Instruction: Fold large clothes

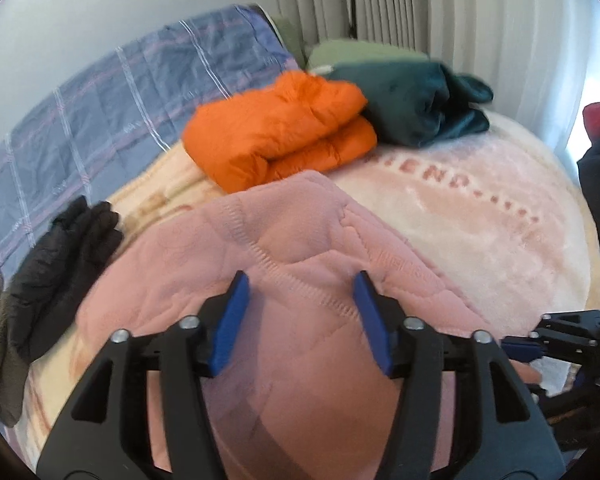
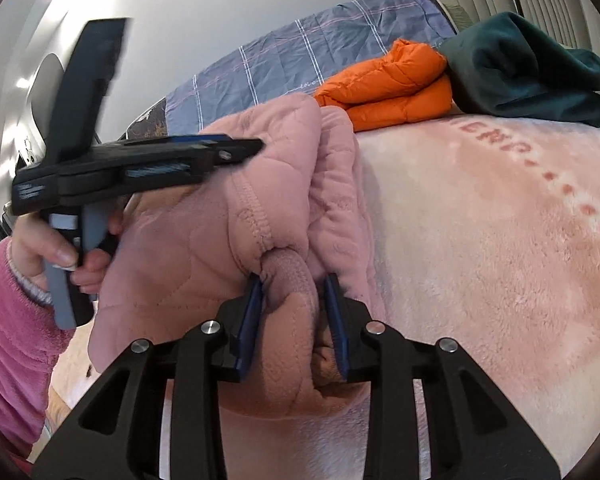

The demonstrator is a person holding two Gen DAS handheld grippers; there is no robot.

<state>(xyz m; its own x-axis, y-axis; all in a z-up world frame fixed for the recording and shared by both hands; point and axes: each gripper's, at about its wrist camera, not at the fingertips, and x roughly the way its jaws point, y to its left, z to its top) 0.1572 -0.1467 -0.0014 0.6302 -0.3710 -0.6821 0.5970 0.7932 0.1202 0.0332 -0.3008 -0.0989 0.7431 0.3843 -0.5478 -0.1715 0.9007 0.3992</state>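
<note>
A pink quilted garment (image 1: 300, 220) lies partly folded on a pale pink blanket (image 1: 480, 220). My left gripper (image 1: 302, 280) hovers just over the garment, open, its blue pads wide apart with only flat fabric below them. In the right wrist view the same garment (image 2: 180, 240) is bunched up, and a rolled cuff of it sits between the pads of my right gripper (image 2: 292, 280). The jaws stand apart, a dark gap shows beside the left pad, and the fabric looks loose. The left gripper (image 2: 240, 146) shows from the side above the garment, held by a hand (image 2: 60, 256).
A folded orange puffer jacket (image 1: 280, 128) and a folded dark teal garment (image 1: 412, 96) lie at the far side of the blanket. A black garment (image 1: 60, 264) lies at the left on a blue plaid quilt (image 1: 120, 92). Curtains (image 1: 460, 8) hang behind. A pink sleeve (image 2: 12, 340) covers the person's wrist.
</note>
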